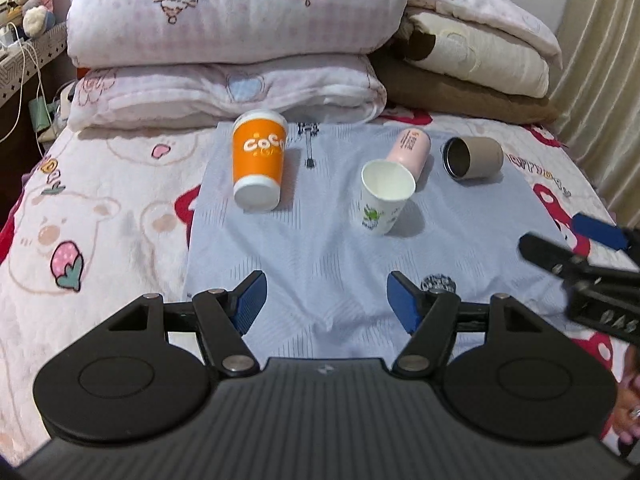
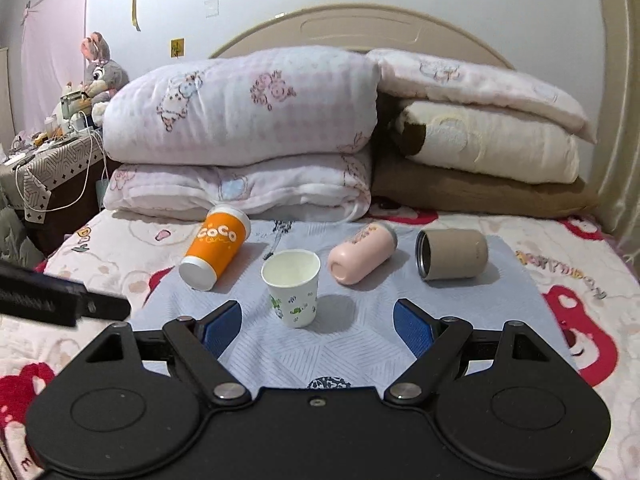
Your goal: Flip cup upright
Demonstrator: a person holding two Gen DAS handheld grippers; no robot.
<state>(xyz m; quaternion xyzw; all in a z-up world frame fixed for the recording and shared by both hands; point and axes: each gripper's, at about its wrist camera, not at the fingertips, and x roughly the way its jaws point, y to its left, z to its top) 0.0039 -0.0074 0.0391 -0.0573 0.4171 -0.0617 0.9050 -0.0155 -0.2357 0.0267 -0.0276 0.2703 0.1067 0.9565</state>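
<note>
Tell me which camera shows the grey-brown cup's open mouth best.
The right wrist view: the grey-brown cup lies on its side, close and sharp, its dark rim and inside facing left. The left wrist view shows the same cup farther off and smaller, though its opening is still visible.

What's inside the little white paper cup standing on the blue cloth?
The white paper cup stands upright; its visible inner wall looks bare white. Its near wall hides the bottom, so that part cannot be checked.
</note>
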